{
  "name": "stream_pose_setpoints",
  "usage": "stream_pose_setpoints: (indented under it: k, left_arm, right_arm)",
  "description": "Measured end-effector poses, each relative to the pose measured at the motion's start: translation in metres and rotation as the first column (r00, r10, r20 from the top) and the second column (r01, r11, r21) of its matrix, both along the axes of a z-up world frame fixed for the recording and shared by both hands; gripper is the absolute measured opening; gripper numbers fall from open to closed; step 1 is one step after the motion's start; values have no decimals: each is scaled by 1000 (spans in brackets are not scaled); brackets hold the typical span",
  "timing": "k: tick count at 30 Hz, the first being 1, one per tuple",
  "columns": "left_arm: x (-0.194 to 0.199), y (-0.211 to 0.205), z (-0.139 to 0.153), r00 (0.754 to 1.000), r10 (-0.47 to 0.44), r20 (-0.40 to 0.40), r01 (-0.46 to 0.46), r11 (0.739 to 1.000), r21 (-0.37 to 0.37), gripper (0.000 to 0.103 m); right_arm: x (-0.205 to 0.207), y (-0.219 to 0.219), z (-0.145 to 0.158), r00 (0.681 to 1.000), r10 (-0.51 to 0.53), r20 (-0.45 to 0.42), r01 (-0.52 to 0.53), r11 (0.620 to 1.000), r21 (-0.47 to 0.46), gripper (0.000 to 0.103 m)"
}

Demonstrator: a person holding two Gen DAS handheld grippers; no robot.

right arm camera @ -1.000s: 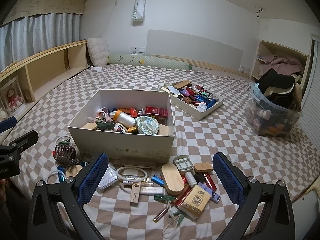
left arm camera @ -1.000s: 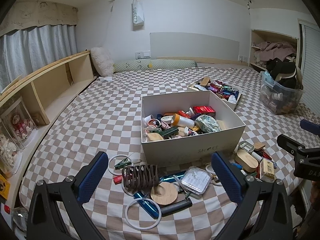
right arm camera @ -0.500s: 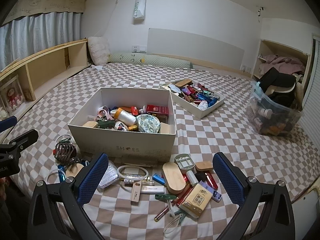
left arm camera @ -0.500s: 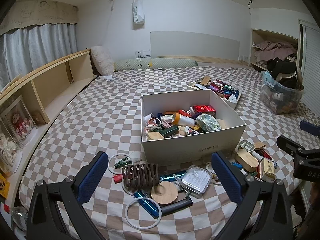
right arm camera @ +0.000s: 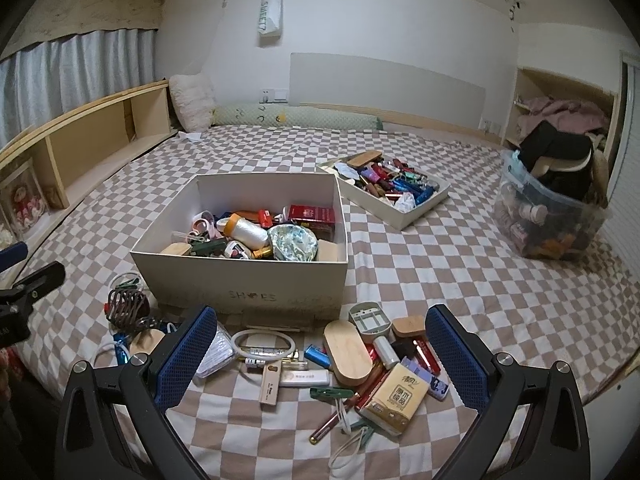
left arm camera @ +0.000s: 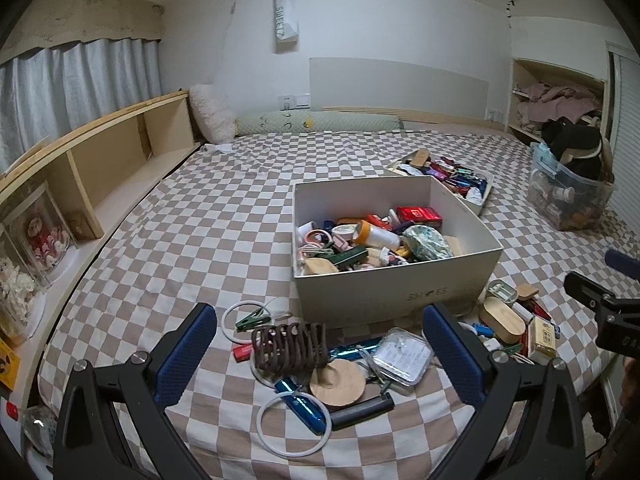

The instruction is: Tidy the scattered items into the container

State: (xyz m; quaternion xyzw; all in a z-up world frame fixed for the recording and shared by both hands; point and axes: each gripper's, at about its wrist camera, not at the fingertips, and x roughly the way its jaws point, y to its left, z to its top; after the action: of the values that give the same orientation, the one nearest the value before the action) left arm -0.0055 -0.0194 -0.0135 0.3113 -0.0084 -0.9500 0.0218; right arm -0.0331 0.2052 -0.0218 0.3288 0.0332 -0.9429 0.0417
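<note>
A white shoe box (left arm camera: 394, 294) (right arm camera: 248, 284) stands on the checkered bed, partly filled with small items. Loose items lie in front of it. In the left wrist view: a brown hair claw (left arm camera: 289, 347), a wooden disc (left arm camera: 338, 382), a clear plastic case (left arm camera: 402, 355), white rings (left arm camera: 294, 422). In the right wrist view: an oval wooden lid (right arm camera: 347, 351), a tissue pack (right arm camera: 395, 398), a white stick (right arm camera: 304, 378). My left gripper (left arm camera: 320, 356) is open and empty above the hair claw pile. My right gripper (right arm camera: 320, 354) is open and empty above the lid pile.
A shallow white tray (right arm camera: 412, 216) of small items lies behind the box to the right. A clear bin (right arm camera: 548, 220) with clothes stands far right. A wooden shelf unit (left arm camera: 100, 168) runs along the left. The bed's front edge is close below both grippers.
Both grippers have drifted slightly nearer the box and stay open. Nothing has been picked up or moved.
</note>
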Motion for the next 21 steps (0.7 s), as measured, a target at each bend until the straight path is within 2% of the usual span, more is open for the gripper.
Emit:
stream_pose_setpoints:
  k: [7,11,16,21]
  left_arm:
    - [-3,-24,0,999,45,-10,-44,998,47,103]
    - [-6,-33,-4,1000,31,-2,-31,995,94,103]
    - [-13,-36,-18,999,13,50,-16,997,76,103]
    - [-17,-39,-35,994,8,105,-13,999,49,103]
  right_arm:
    - [-10,11,-9,1000,-7,23,7,1000,-26,103]
    - [-16,19,-13,999,-22,35,24,998,-63,103]
    - [-27,35,-19,997,-66,49,70,993,-91,103]
    - [-35,55,-25,998,-52,24,56,983,-175,103]
